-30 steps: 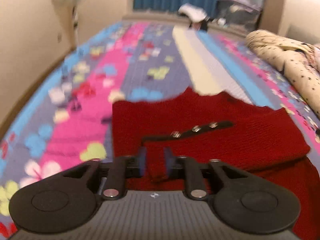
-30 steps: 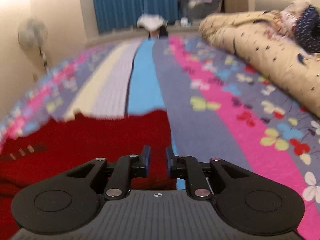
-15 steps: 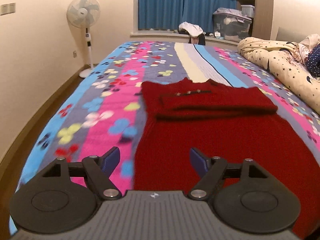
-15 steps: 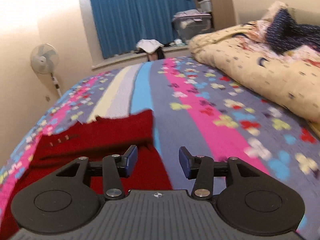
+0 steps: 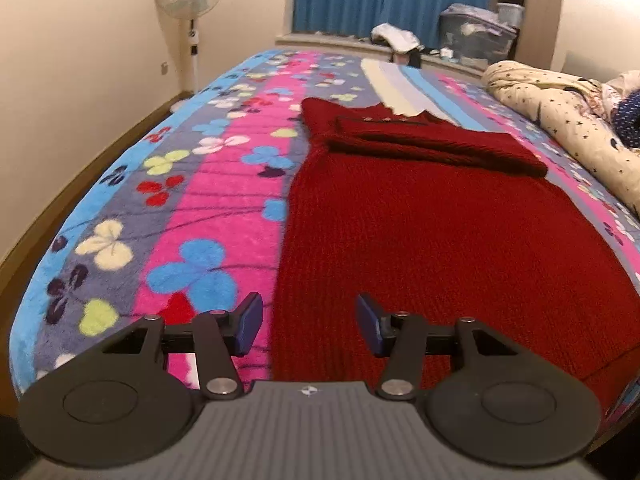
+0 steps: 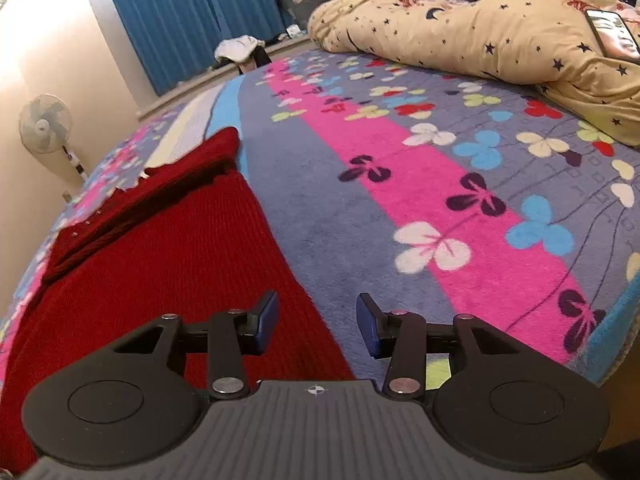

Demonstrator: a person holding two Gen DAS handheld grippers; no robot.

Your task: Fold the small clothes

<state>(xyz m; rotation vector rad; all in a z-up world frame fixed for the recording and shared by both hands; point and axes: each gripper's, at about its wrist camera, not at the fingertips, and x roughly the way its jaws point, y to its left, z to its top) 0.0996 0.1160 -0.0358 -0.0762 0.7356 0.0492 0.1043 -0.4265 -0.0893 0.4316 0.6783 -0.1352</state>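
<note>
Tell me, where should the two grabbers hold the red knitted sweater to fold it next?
Probably the near hem corners of the red knitted sweater. The sleeves already lie folded across its far end, and the near part lies flat. The open left gripper hovers above the left edge, the open right gripper above the right edge, so each can come down from above.

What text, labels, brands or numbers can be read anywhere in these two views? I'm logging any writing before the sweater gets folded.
No readable text in either view.
Small round crosshair mark, not lettering, on each hand-held gripper's body: left, right.
Phone screen on the star-print quilt: content too blurred to read.
Red sweater and floral blanket: no label showing.
</note>
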